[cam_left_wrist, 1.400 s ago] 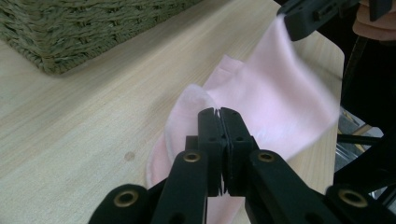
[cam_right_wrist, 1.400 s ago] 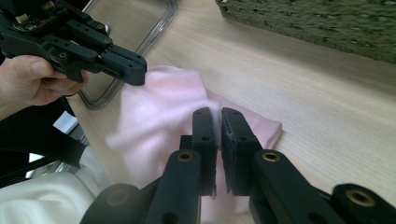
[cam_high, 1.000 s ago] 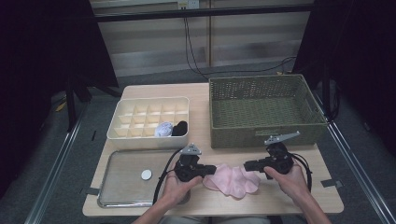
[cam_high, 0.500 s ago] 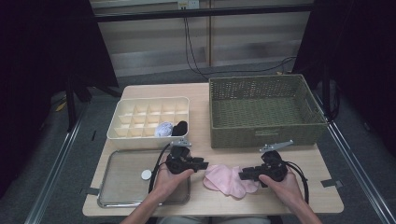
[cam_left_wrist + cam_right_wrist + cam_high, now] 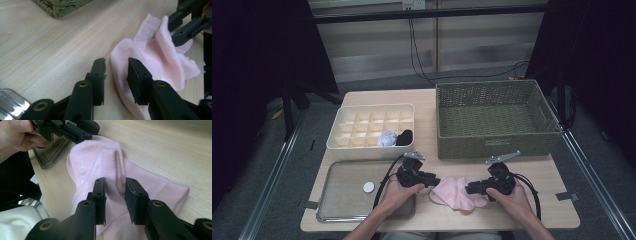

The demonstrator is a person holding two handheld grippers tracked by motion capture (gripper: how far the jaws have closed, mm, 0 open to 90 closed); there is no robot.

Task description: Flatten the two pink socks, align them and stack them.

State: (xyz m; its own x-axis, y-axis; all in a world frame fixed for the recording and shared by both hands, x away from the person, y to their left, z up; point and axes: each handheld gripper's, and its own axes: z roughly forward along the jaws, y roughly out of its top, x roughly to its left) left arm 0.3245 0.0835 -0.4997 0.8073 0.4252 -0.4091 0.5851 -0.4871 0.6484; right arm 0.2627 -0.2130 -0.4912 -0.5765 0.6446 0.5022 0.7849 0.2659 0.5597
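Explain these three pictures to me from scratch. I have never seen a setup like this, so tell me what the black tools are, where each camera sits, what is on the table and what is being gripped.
A person sits at a wooden table and holds a hand-worked tool in each hand: the left gripper and the right gripper, each with two black jaws.

The high view looks down from above the person's side. The other two pictures come from small cameras riding on the grippers, looking along their jaws.

On the table lie a pink cloth, a green woven basket, a cream divider box holding a white roll and a black roll, and a metal tray with a small white disc.

Both grippers are at the cloth. The left one's jaws straddle its edge, the right one's a raised fold. Both pairs have just been closing, but gaps are visible, so neither grips yet.
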